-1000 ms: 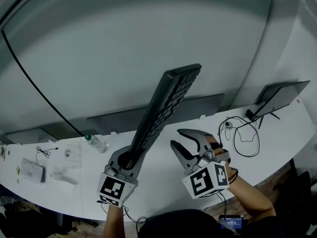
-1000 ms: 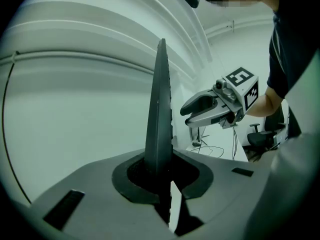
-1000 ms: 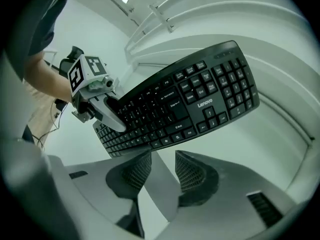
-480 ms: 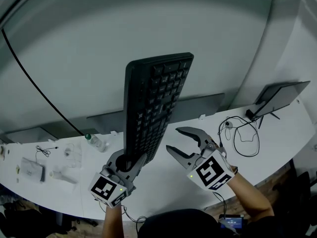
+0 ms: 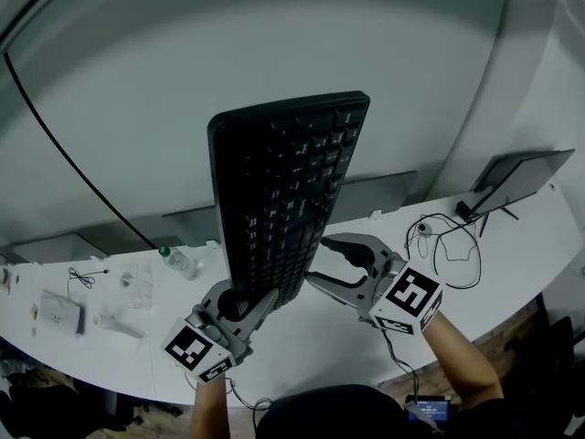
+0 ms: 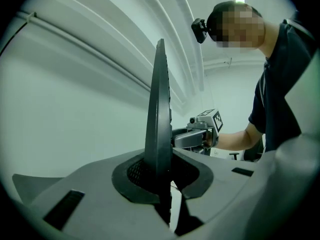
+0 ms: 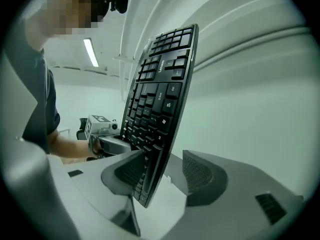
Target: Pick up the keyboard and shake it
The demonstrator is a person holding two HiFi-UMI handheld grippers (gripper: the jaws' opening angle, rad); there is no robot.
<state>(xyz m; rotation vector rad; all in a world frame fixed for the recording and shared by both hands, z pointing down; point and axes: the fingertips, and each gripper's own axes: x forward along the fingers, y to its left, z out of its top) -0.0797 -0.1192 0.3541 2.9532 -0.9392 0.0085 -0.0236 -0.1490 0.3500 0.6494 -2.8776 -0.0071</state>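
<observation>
Since the earlier frames the keyboard [image 5: 283, 199] has rolled from edge-on to key face toward the head camera, and the right gripper [image 5: 322, 259] has rolled with its marker cube now tilted to the right; its jaws have just been opening. The keyboard stands nearly upright in the air above the white desk [image 5: 311, 337], lower end down, clear of the surface. The left gripper [image 5: 239, 307] is clamped on that lower end, jaws narrow, pads pressed on both faces of the board [image 6: 159, 114], as the left gripper view confirms. The right gripper stands wide: in its own view the keyboard's lower corner [image 7: 160, 99] lies between the jaws, one pad close beside the key face, contact not determinable, the other pad well apart from the back. On the desk, a small bottle [image 5: 178, 263] lies left of the keyboard; a looped cable [image 5: 448, 250] and a tilted monitor [image 5: 512, 181] are at the right.
</observation>
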